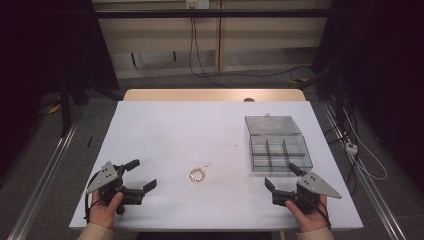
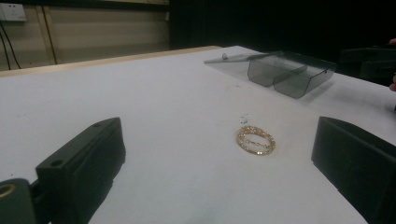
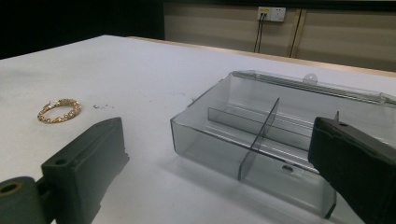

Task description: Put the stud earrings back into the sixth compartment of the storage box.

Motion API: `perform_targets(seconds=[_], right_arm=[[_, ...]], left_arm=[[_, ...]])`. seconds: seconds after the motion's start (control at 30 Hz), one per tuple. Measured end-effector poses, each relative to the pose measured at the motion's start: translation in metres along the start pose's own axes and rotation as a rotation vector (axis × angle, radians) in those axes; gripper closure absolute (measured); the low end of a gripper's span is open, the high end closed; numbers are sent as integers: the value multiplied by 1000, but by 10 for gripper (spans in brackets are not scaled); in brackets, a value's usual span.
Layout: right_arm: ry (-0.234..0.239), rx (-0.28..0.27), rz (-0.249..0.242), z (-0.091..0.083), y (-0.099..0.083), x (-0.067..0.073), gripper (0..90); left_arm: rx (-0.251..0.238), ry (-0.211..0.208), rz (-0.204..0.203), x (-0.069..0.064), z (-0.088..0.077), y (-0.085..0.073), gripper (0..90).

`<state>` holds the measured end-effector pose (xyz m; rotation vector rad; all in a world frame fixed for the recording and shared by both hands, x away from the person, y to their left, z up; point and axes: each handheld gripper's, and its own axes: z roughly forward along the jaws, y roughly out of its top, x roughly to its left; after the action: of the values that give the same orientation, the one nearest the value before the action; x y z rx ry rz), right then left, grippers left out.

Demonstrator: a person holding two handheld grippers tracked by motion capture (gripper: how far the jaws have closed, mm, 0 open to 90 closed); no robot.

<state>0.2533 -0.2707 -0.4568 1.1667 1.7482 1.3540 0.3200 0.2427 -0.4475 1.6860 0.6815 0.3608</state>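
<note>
- The left claw rests low over the near left part of the worktop, its jaws spread wide with nothing between them.
- The right claw sits at the near right, jaws also wide apart and empty, just in front of the clear box.
- The gold bracelet lies flat on the worktop between the two claws, apart from both; the left gripper view shows it ahead and slightly toward the right jaw.
- In the right gripper view the bracelet lies off to the left, well apart from the box.
- The box stands open, its lid folded back flat behind it, and its dividers make several empty compartments.
- The step in hand looks like picking up the bracelet to put it in the box.
- To do it well: bring a claw straight over the bracelet, lower one jaw inside the loop and one outside, and close on the band itself.
- The bracelet is thin and flat, so the jaw tips probably need to brush the worktop, or it may slide away.
- Lift gently, then drop it into one compartment, clear of the dividers.
</note>
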Motion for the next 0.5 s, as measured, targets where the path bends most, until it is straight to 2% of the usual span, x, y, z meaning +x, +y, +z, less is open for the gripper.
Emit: perform_targets(seconds=[0.1,0.23,0.27,0.5], right_arm=[[0,5,-6,1,1,0,34],[0,16,-9,4,3,2,34],[10,13,-17,4,5,5,35],[41,4,-32,9,20,18,38]], left_arm=[[-12,-5,-16,-1,0,0,25],[-6,-4,-7,-2,0,0,25],[-4,-6,3,-2,-1,0,25],[-15,-1,-3,-3,-1,1,25]])
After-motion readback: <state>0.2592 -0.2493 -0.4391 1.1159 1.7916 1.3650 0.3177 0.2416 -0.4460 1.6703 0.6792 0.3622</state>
